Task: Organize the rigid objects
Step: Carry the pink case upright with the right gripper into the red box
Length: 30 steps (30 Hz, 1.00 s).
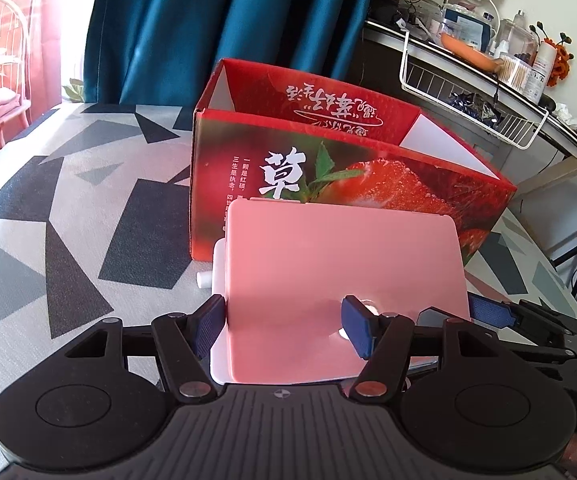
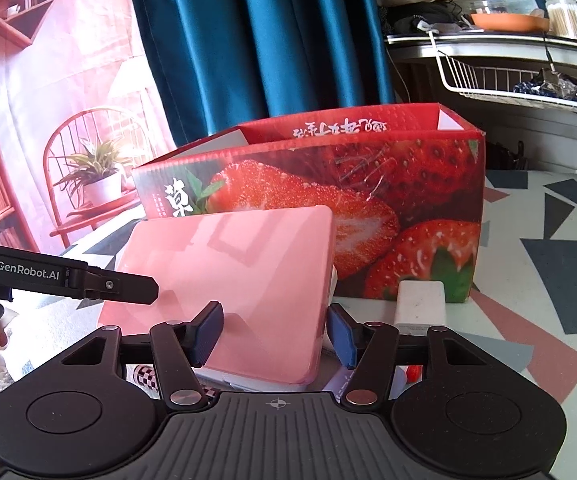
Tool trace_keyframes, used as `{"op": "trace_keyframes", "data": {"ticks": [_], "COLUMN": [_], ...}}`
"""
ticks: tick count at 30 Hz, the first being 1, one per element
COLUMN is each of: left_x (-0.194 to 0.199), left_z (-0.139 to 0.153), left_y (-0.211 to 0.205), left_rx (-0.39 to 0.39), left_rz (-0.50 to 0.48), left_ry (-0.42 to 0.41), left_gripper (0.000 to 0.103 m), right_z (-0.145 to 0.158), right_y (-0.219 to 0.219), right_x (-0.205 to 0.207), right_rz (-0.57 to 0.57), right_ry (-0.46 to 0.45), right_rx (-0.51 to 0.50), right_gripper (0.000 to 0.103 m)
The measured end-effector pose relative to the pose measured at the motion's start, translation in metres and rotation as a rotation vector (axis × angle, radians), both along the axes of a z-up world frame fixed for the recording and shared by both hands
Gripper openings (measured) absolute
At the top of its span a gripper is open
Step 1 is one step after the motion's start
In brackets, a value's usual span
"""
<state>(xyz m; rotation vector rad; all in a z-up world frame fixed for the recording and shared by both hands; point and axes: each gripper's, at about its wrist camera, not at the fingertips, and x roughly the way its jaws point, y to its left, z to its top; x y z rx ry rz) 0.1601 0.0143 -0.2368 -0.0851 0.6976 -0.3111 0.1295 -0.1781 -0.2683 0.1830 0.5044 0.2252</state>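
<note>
A flat pink case with a white base [image 1: 328, 276] is held tilted up in front of the open red strawberry box [image 1: 352, 160]. My left gripper [image 1: 284, 324] is shut on the case's left part, one pad on its edge, one on its pink face. My right gripper [image 2: 274, 332] is shut on the same pink case [image 2: 240, 280] from the right side. The strawberry box [image 2: 368, 200] stands just behind the case. The right gripper's fingers [image 1: 488, 312] show at the case's right edge in the left wrist view.
A white block [image 2: 420, 304] lies on the patterned tablecloth [image 2: 548, 280] by the box's front. Small items, one checkered [image 2: 146, 376] and one red [image 2: 412, 372], lie under the case. A teal curtain [image 1: 228, 20] hangs behind. A cluttered shelf with a wire basket [image 1: 468, 92] stands at the right.
</note>
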Motion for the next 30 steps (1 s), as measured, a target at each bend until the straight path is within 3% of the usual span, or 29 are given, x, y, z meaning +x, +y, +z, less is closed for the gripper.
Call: {"op": "trace_keyframes", "data": {"ticks": [10,22,30], "left_x": [-0.013,-0.025,-0.002], "left_z": [0.022,0.049,0.081], "left_y": [-0.004,-0.005,-0.016], "left_rx": [0.040,0.017,0.011], "left_rz": [0.006,0.009,0.005], "left_ry": [-0.094,-0.172,-0.226], "left_gripper": [0.066,0.066,0.066], "right_z": [0.019,0.053,0.098], "right_y": [0.003,0.004,-0.006], "right_x": [-0.008,-0.016,0.019], "right_rz": [-0.016,-0.041,-0.063], "right_ry": [-0.031,-0.091,-0.140], "right_rx": [-0.006,-0.006,-0.049], "right_gripper": [0.049,0.049,0.050]}}
